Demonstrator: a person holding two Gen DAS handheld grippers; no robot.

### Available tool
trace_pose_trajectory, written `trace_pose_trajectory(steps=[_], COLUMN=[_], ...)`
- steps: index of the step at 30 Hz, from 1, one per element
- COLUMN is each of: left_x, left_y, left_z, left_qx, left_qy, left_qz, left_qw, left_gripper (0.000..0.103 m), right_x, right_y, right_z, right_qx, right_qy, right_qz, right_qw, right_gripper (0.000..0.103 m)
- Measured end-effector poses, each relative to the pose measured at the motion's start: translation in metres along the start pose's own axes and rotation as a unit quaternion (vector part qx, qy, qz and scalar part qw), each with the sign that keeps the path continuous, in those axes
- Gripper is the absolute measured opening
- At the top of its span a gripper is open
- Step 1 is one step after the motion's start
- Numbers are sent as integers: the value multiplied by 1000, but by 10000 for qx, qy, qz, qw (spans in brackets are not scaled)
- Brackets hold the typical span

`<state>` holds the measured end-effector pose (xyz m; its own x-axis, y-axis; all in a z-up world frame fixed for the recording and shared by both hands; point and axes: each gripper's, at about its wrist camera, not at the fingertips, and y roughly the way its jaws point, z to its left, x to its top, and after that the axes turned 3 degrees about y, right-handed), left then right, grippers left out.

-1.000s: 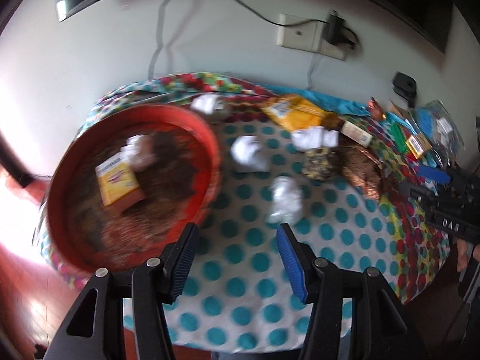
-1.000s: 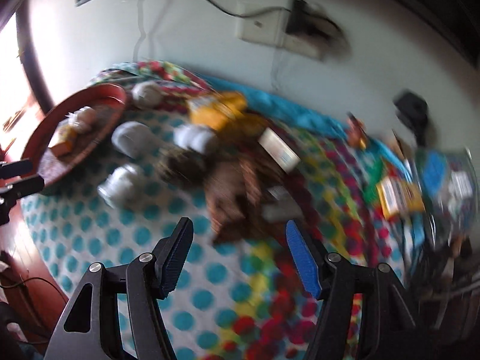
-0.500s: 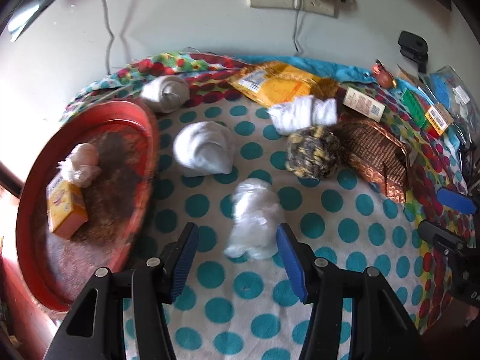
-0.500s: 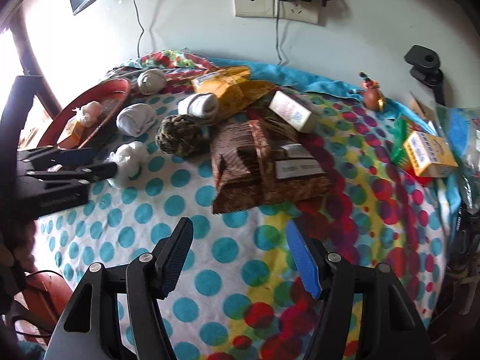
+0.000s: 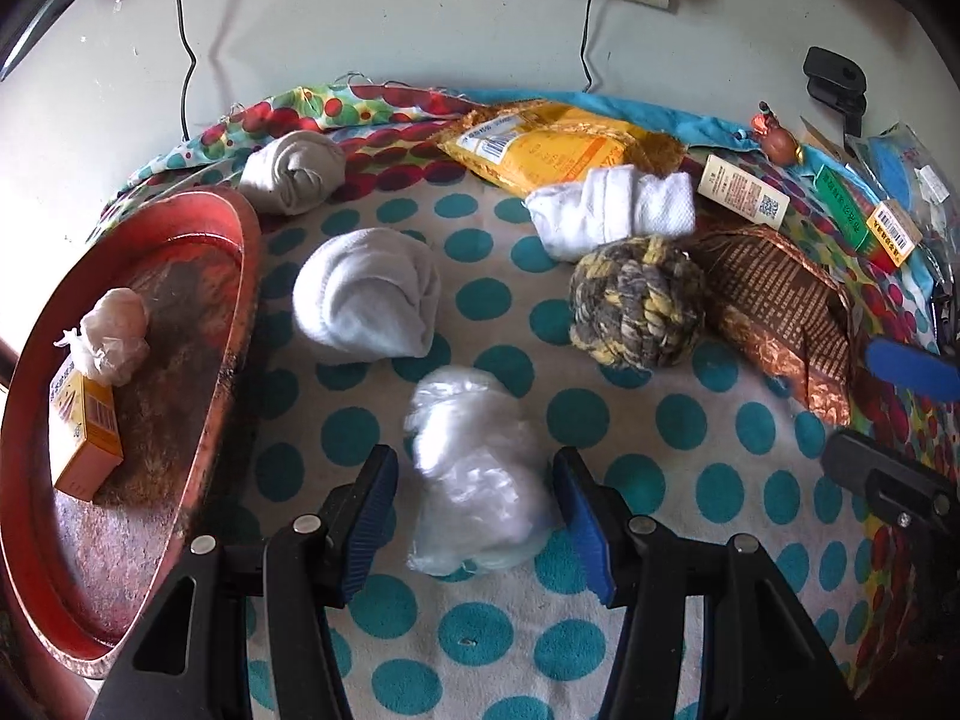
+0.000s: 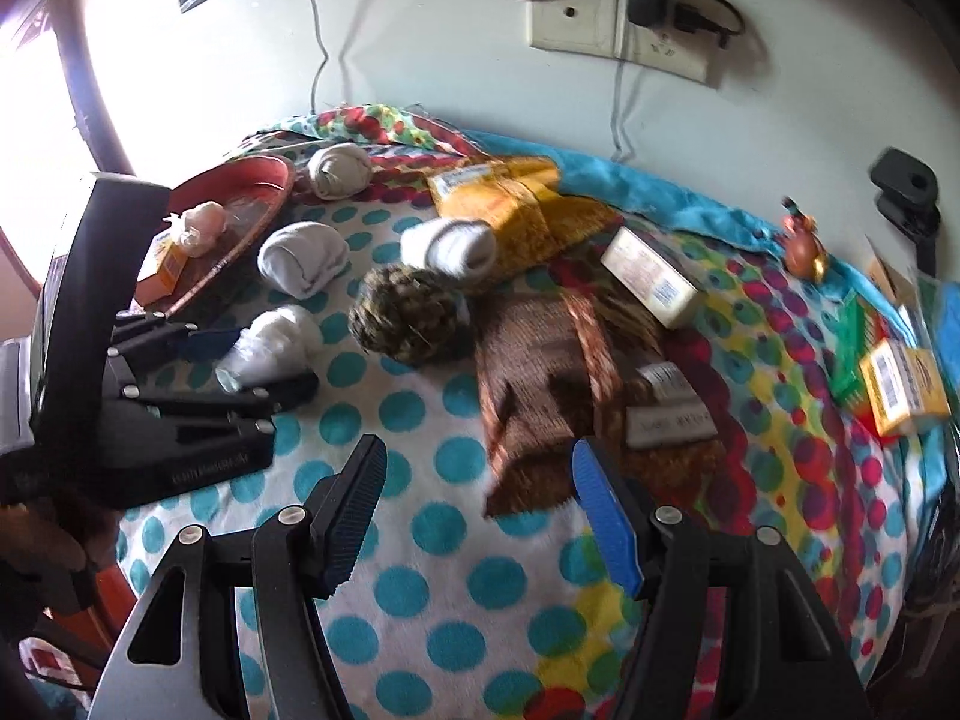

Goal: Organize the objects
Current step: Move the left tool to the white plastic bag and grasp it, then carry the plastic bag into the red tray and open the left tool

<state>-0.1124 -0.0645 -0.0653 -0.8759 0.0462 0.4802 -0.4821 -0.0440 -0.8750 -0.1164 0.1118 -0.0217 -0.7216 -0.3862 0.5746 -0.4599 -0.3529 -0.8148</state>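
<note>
Since the earlier frames your left gripper (image 5: 474, 510) has swung off the red tray (image 5: 237, 276) and closed in on the crumpled plastic bag (image 5: 474, 468), which now sits between its spread fingers (image 5: 372, 504) rather than ahead of them. Both fingers stand apart from the bag's sides, or at most brush it; no squeeze shows, so the bag is bracketed, not held. It rests on the dotted cloth (image 5: 708, 468) of the worktop, just right of the tray and on the near side of the rolled white sock (image 5: 366, 294).

Your right gripper (image 6: 474, 516) has steadied over the cloth, fingers open and empty, with the brown packet (image 6: 540, 384) just beyond its tips. Seen from the right wrist, the left gripper (image 6: 252, 360) flanks the bag (image 6: 276, 342) beside the tray (image 6: 240, 228).

Meaning for the task: the tray already carries a yellow box (image 5: 87, 438) and a knotted bundle (image 5: 114, 330), so the bag is probably the next item bound there. Closing the left fingers would be the likely next step. Thin film may slip or bunch.
</note>
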Motion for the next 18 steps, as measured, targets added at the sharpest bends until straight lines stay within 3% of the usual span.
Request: trace_pose_trajectory(steps=[1,2,10,12,18], left_x=[-1,-1,-8,-10,-17], left_y=[0,0,-7,-10,-21], left_z=[1,2,3,6,18], left_qx=[-36,-86,-69,-57,8], left_qy=[-34,-51,84,68,16], left_qz=[-36,-57,-171,-205,-235], left_qw=[10000,9999,9998,9998,9997], left_gripper=[51,40,38,38,38], right_x=[4,7,41,47,52], right_y=[3,5,36,46,71], right_z=[3,7,39,43,51], right_qx=[29,63,212,238,186], right_qy=[-47,-93,-568,-589,-554], right_qz=[-12,-22,10,72,151], right_qw=[10000,9999,9982,9980,9982], right_gripper=[63,62,60,54,54])
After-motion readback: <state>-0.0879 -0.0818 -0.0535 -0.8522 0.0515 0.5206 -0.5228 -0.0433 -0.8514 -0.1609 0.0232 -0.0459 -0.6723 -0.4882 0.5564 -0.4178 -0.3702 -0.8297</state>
